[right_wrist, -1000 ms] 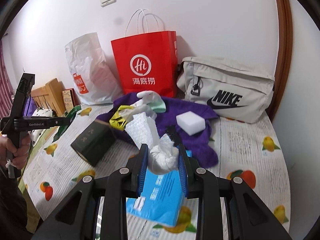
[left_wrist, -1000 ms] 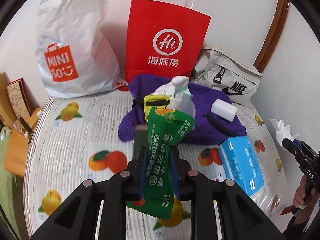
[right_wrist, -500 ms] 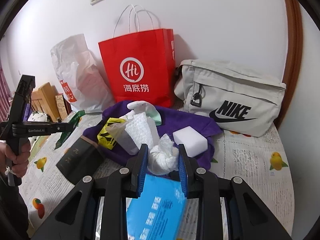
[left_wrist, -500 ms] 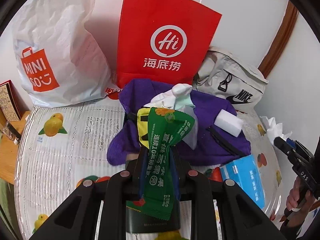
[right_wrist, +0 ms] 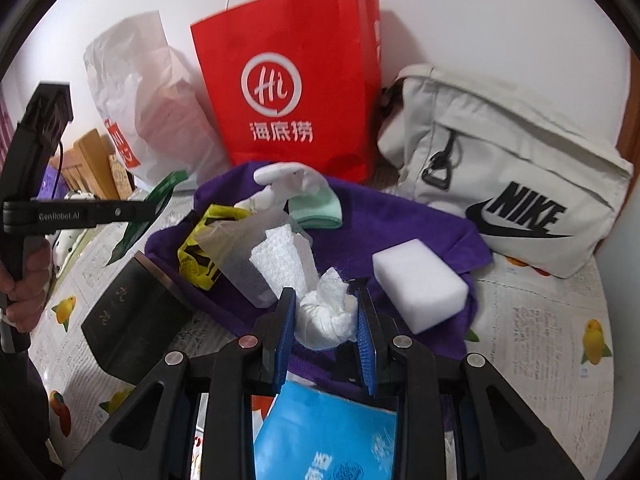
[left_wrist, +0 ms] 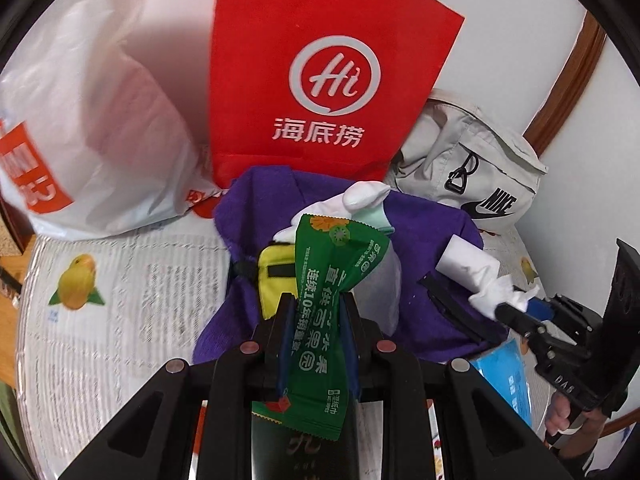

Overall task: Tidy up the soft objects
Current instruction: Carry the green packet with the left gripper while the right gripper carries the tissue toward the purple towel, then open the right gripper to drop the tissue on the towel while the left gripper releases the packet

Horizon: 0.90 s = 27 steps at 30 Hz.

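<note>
both our hands have carried forward toward the purple cloth pile, the left gripper fingers still pinched on the green wet-wipe packet, the right gripper fingers still clamped on the crumpled white tissue, so both look nearly ready to set down.

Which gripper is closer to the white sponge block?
Right. The right gripper, holding a crumpled tissue, sits just beside the white sponge block. The left gripper, clamping a green wet-wipe packet, hangs farther off, across the purple cloth.
</note>
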Each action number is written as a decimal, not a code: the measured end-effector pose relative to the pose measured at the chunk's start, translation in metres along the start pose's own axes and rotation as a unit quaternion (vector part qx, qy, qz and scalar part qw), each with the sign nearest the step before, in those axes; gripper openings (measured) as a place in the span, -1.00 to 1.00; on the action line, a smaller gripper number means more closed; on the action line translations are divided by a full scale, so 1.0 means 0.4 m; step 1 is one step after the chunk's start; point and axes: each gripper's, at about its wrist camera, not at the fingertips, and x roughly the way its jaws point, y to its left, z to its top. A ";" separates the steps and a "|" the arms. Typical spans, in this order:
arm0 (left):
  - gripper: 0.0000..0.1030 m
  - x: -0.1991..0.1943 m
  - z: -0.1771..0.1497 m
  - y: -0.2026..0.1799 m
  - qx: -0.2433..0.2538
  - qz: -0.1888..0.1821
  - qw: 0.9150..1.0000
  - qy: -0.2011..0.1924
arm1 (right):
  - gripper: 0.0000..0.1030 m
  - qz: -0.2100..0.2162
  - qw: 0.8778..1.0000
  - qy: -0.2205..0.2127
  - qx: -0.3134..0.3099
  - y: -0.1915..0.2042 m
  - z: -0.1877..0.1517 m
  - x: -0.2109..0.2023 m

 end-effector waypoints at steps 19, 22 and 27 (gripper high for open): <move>-0.51 0.176 0.063 -0.003 -0.006 -0.010 0.999 0.044 | -0.43 0.000 0.997 0.079 -0.006 0.001 0.025 0.146; -0.49 0.187 0.064 -0.012 -0.001 -0.011 0.999 0.047 | -0.40 -0.001 0.996 0.084 -0.006 0.001 0.029 0.154; -0.30 0.187 0.066 -0.024 0.007 -0.010 0.999 0.043 | -0.17 0.000 0.996 0.087 -0.005 -0.006 0.027 0.159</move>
